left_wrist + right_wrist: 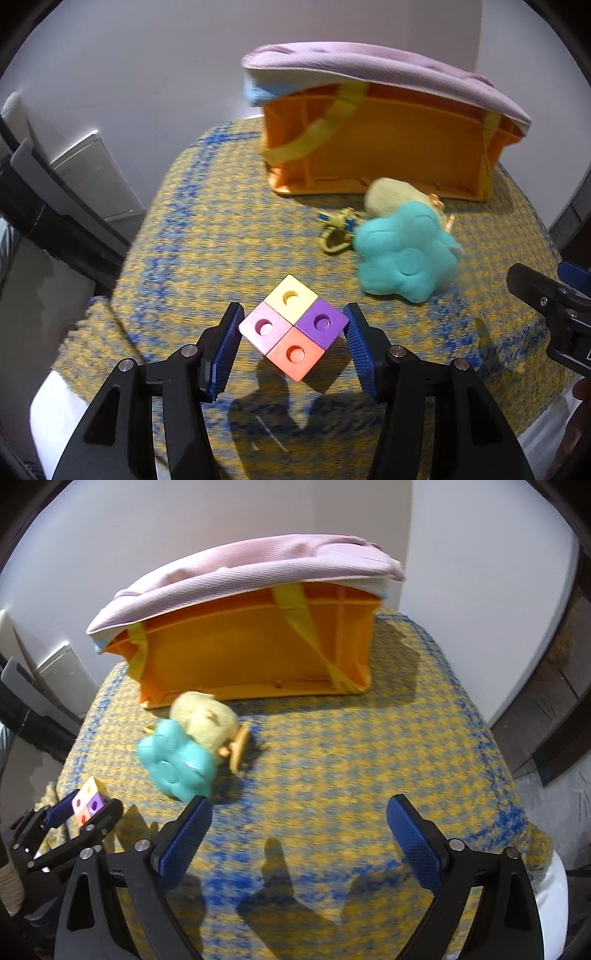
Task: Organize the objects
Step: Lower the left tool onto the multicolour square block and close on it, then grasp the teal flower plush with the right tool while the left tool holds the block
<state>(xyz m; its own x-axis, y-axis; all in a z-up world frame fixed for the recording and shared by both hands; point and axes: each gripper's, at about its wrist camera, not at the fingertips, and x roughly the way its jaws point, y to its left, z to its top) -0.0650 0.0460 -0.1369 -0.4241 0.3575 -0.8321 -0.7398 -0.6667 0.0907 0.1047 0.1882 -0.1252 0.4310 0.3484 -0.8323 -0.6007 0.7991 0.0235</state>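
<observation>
Left gripper, low in the centre of the left wrist view: pressed on a block of four small cubes, yellow, pink, purple and orange, held by two opposite corners between the blue pads; its shadow on the cloth just below. Same block seen small at the lower left of the right wrist view, in the same grip. Right gripper, low in the right wrist view: spread wide, nothing between its blue fingers; only the yellow and blue woven cloth under it. Teal flower-shaped plush left of centre, touching a pale yellow plush behind it. Orange basket in the upper middle, with a pink fabric cover over its top.
</observation>
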